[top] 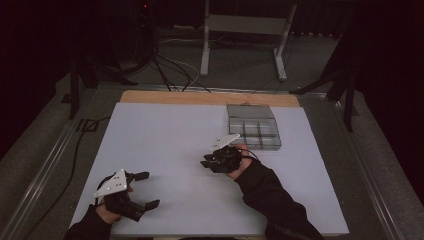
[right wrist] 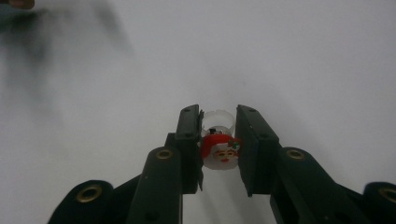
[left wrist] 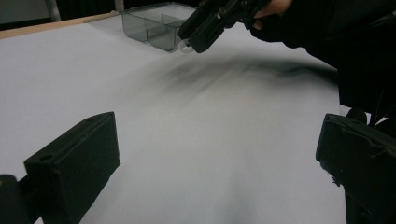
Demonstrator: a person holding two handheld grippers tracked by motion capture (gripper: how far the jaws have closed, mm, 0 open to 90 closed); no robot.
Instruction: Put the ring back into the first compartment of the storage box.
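Dark is the room around, with black cables (top: pixel 172 70) lying on the grey floor and the white legs of a frame (top: pixel 245 35) standing behind the desk. On the desk (top: pixel 165 135) lies a pale, almost white sheet, and a strip of wood shows along its far edge. A clear grey plastic box with compartments (top: pixel 252 126) stands on the far right part of the sheet; its compartments look empty from above, as much as I can see.

The right tongs (top: pixel 209 161) hang just in front of this box, pointing to the left, with the dark sleeve (top: pixel 272 197) coming from below. In the right gripper view the right tongs (right wrist: pixel 219 140) are closed on a small toy ring (right wrist: pixel 219 149): a clear plastic band at the far side, and nearer to the camera a red and white Santa face, which looks up toward the camera. The ring is held off the sheet, between the two jaws.

The left tongs (top: pixel 148 190) are near the front left corner of the desk, jaws spread wide with nothing between them, pointing to the right. Both hands are well apart, and nothing lies on the sheet between them
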